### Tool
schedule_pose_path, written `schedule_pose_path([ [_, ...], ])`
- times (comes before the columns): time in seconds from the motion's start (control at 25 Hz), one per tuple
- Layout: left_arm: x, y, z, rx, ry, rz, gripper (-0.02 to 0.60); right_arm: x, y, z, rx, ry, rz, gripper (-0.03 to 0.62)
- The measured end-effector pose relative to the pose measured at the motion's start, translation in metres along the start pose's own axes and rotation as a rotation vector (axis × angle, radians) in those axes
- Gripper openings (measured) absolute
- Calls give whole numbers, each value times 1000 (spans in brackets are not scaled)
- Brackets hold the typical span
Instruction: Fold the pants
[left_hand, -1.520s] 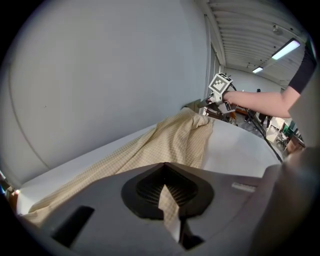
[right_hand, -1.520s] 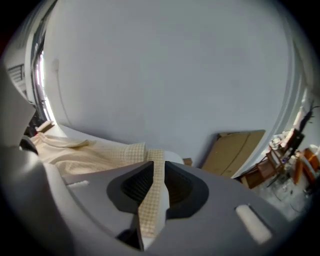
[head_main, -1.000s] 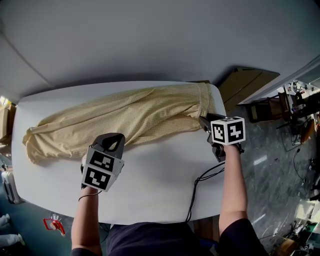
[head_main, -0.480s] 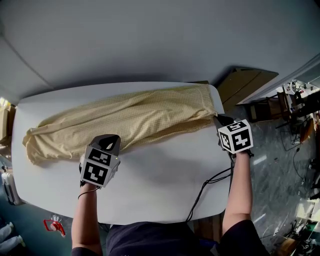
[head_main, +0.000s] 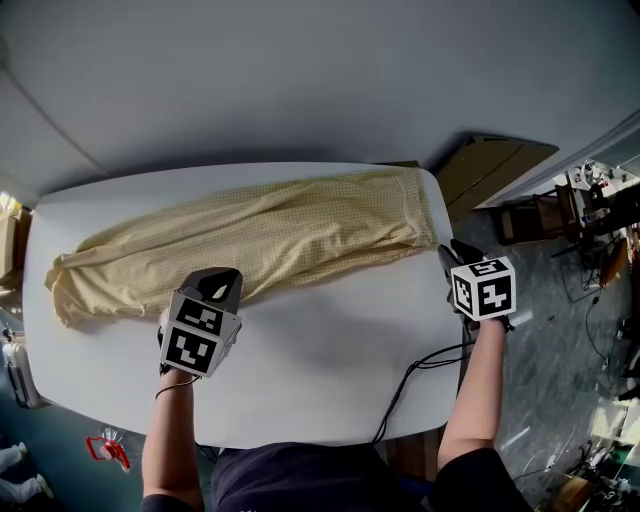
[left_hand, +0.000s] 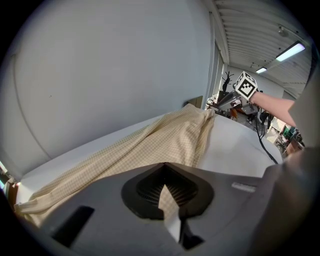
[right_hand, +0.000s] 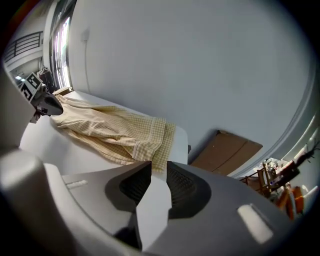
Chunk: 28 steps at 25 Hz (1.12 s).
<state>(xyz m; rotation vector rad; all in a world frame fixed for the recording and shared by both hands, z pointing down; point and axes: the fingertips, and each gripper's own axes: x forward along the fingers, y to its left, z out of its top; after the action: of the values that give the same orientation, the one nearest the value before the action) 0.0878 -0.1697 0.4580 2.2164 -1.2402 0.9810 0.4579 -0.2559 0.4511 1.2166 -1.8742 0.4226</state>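
The yellow checked pants (head_main: 270, 235) lie stretched lengthwise across the white table (head_main: 330, 340), waistband (head_main: 415, 205) at the right end and leg ends at the left. My left gripper (head_main: 222, 281) is shut on the pants' near edge around mid-length; in the left gripper view the jaws (left_hand: 164, 165) meet with the pants (left_hand: 165, 140) just beyond them. My right gripper (head_main: 448, 252) hovers by the table's right corner, clear of the waistband. Its jaws have just been opening and stand open (right_hand: 155, 167) with nothing between them; the pants (right_hand: 115, 132) lie ahead.
A brown cardboard panel (head_main: 490, 165) leans beyond the table's right end. A black cable (head_main: 410, 365) runs from the right gripper over the table's front edge. Cluttered furniture (head_main: 590, 200) stands at the far right. A grey wall is behind the table.
The right gripper let go of the waistband and drew back to the right, off the table corner. The waist end now lies flatter and straighter. The left gripper stayed put.
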Motion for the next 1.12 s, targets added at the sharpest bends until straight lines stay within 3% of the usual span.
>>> schedule_pose_path([
  [0.2,7,-13,14,-20,-48,-28,-2,3,17,5,45,-41,51,103],
  [0.4,15,-40,37,-52,-115,-87,-2,18,23,7,121,-70,24,152],
  [0.56,27,-73,64,-54,-155,-156,-1,21,19,8,238,-113,17,184],
  [0.8,63,-134,98,7,-165,-274,35,32,1,11,489,-143,33,246],
  [1.0,79,-144,132,-45,-236,-269,41,30,-3,11,597,-166,29,263],
  [1.12,95,-139,136,-67,-221,-269,41,21,-4,20,667,-224,45,262],
])
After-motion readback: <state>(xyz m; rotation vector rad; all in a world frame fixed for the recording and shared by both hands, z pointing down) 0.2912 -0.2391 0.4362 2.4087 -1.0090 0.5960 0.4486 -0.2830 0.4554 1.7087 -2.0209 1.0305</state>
